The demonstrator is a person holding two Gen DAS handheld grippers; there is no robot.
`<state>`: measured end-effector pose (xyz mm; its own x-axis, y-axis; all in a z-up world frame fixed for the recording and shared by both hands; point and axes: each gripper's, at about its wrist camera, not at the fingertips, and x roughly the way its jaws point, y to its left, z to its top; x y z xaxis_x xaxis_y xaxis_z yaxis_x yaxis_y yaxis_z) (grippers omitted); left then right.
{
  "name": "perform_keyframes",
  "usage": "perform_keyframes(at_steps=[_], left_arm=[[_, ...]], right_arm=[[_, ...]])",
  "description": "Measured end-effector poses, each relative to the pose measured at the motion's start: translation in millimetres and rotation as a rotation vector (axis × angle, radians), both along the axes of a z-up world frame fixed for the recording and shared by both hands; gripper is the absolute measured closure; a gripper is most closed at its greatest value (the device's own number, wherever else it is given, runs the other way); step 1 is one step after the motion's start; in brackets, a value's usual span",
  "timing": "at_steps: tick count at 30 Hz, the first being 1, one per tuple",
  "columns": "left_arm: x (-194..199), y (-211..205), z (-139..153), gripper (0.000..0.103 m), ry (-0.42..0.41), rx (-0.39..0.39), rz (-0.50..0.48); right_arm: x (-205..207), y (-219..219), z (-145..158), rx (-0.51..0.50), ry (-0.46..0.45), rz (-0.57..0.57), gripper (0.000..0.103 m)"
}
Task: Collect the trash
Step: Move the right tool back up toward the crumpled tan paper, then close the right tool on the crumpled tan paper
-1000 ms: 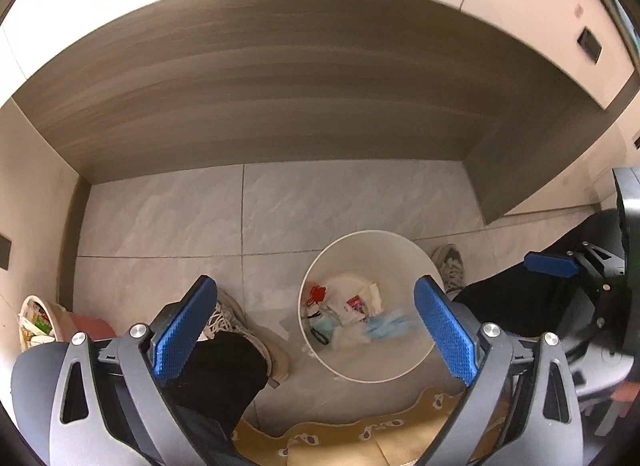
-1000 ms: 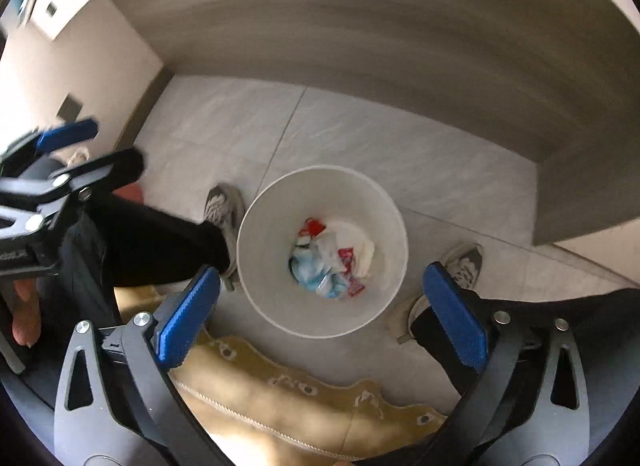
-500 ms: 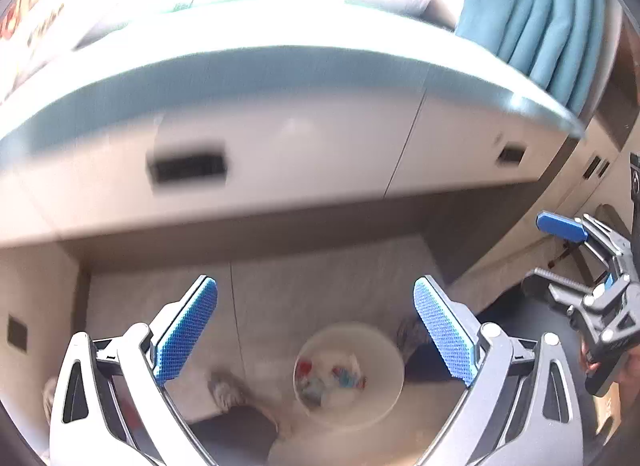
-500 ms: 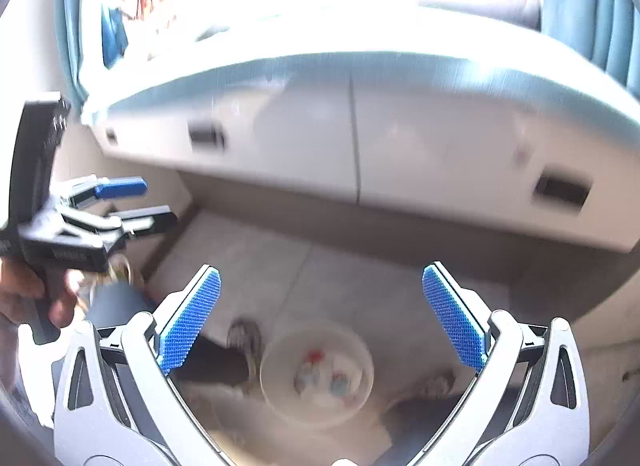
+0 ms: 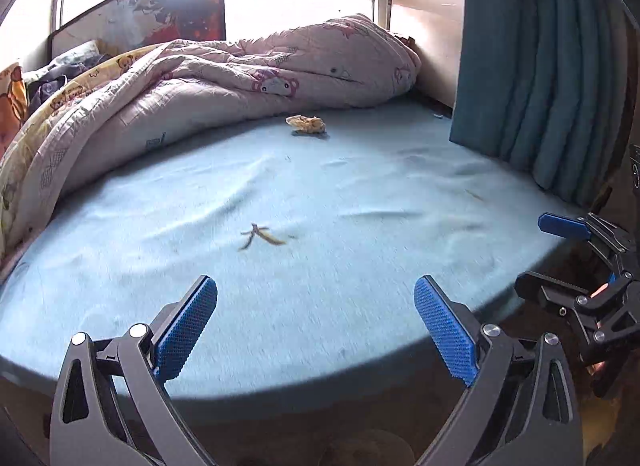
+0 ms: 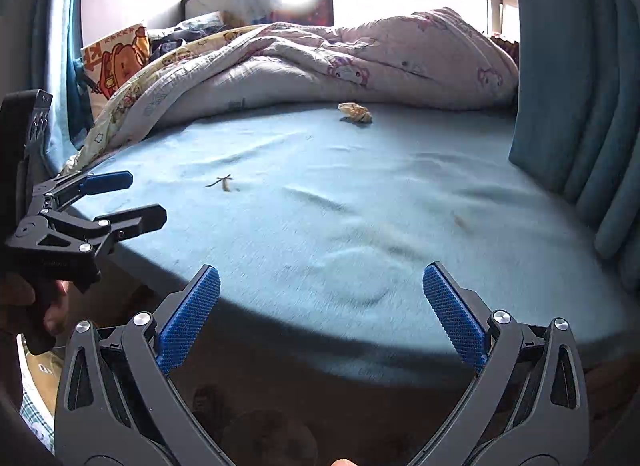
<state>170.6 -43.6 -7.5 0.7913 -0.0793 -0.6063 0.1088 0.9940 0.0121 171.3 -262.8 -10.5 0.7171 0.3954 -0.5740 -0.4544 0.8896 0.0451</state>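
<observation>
A crumpled tan paper wad (image 5: 306,124) is lying on the light blue bed sheet (image 5: 360,193), just beside the bunched pink patterned quilt (image 5: 248,73). A thin yellow-brown peel scrap (image 5: 262,236) is lying near the sheet's middle, well apart from the wad. The right wrist view is showing a small tan speck (image 6: 460,219) toward the teal curtain (image 6: 580,65); the left view is rendering it only faintly. The left gripper (image 5: 316,322) and the right gripper (image 6: 322,310) are hovering at the bed's near edge, jaws wide and holding nothing. Only the right view is showing the orange cartoon-print cushion (image 6: 118,57) in full.
</observation>
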Motion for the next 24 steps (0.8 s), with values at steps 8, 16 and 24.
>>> perform_keyframes(at_steps=[8,16,24], left_arm=[[81,33,3,0.006,0.062,-0.021,0.047],[152,54,6,0.006,0.112,-0.113,0.049],[228,58,-14,0.006,0.205,-0.103,0.066]], right_arm=[[91,18,23,-0.053,0.006,-0.016,0.005],[196,60,18,-0.095,0.057,-0.002,0.005],[317,109,2,-0.128,0.131,0.003,0.005]])
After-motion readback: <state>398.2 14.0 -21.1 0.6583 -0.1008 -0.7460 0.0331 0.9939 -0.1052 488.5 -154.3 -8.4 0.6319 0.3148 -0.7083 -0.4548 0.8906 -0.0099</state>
